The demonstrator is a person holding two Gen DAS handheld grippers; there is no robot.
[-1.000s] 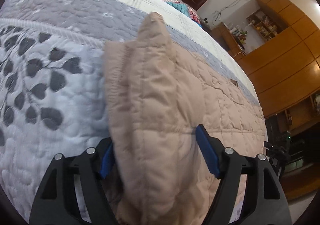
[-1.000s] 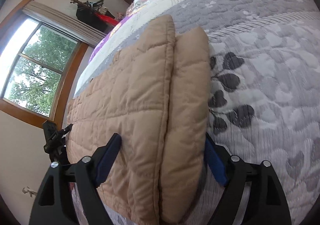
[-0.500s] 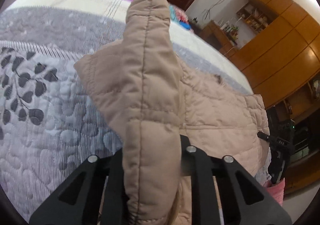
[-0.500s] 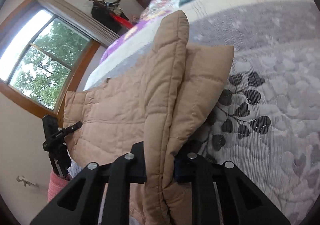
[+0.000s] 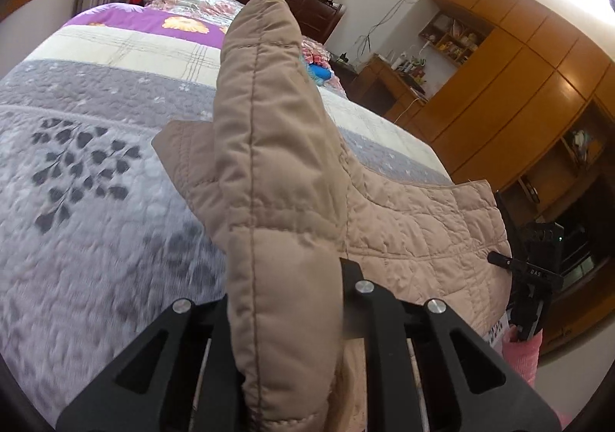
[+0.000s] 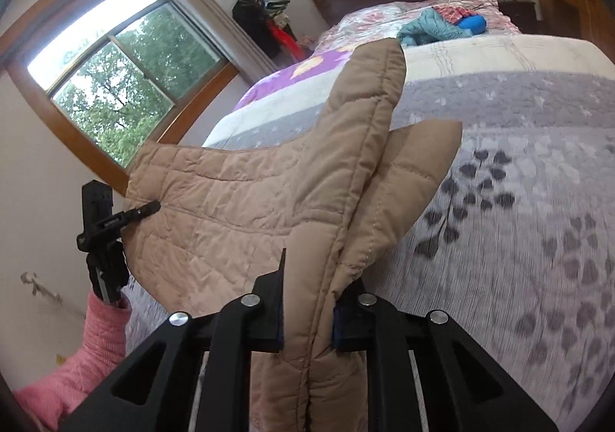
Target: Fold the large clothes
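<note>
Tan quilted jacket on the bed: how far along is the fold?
Early. Done: the left gripper and right gripper have each closed on an edge of the tan quilted jacket. In hand: that edge is held raised above the bedspread. Left: carrying it over, laying it down, and any further folds.

Two black angular grippers, left gripper (image 5: 284,320) and right gripper (image 6: 307,316), with silver round screws; blue pads (image 6: 337,324); pink knitted sleeve (image 6: 92,347).
</note>
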